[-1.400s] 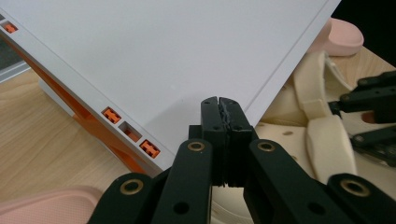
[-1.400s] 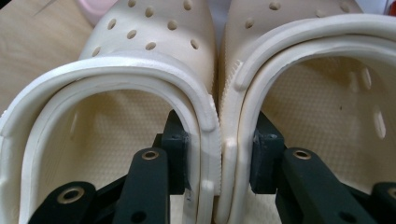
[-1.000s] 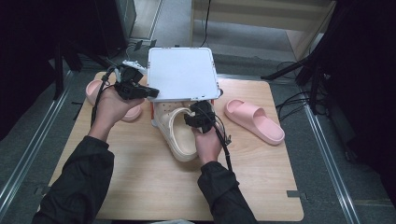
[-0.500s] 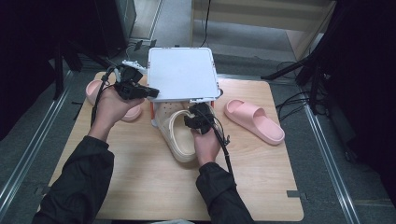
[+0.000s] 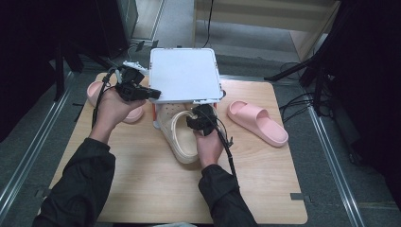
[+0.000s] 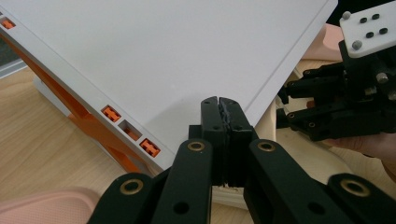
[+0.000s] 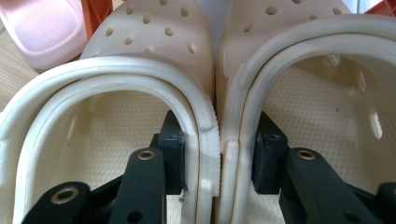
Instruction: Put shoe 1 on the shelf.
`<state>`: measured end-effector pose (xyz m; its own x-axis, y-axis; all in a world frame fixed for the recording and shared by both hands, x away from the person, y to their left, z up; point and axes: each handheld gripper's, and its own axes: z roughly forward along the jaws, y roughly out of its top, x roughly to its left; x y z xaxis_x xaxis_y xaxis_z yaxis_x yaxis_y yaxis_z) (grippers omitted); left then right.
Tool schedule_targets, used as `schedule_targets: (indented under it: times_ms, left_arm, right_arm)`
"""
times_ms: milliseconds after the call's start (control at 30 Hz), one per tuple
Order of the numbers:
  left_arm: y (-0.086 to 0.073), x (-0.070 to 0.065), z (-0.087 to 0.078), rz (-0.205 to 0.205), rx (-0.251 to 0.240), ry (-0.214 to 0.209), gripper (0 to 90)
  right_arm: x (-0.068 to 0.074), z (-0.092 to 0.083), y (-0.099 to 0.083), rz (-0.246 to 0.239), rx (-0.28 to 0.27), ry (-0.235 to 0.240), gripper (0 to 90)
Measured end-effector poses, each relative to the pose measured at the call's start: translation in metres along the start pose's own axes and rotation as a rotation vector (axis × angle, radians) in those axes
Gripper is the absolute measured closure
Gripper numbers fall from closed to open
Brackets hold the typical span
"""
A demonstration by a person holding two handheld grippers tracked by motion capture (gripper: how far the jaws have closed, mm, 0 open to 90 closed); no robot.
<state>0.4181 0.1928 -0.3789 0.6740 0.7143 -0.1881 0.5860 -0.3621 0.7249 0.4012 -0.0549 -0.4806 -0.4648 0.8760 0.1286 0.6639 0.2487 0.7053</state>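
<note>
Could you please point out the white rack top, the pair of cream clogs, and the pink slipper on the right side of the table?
white rack top [image 5: 185, 75], high view, middle of its flat panel.
cream clogs [image 7: 154, 35], right gripper view, perforated toe of the left clog.
pink slipper [image 5: 257, 121], high view, its strap.

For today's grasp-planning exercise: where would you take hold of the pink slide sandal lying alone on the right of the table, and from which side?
Probably the pink slide sandal's arched strap near its far-left end, approached from above: it stands proud of the flat sole, so one jaw could slip under through the foot opening. Nothing crowds it on the table.
</note>
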Motion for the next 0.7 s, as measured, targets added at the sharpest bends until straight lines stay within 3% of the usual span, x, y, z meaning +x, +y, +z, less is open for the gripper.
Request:
schedule_targets:
  times_ms: [167, 367, 700]
  left_arm:
    - [-0.0002, 0.0001, -0.0004, 0.0, 0.001, 0.001, 89.4]
    - [-0.0005, 0.0005, -0.0002, -0.006, -0.003, -0.003, 89.4]
    - [-0.0005, 0.0009, -0.0002, -0.006, -0.003, -0.005, 89.4]
  right_arm:
    - [0.005, -0.001, -0.0031, -0.04, 0.0, -0.018, 62.3]
    - [0.0039, -0.0013, -0.0042, -0.027, -0.003, -0.007, 63.5]
    - [0.0018, 0.0038, 0.0028, -0.012, -0.032, -0.031, 64.9]
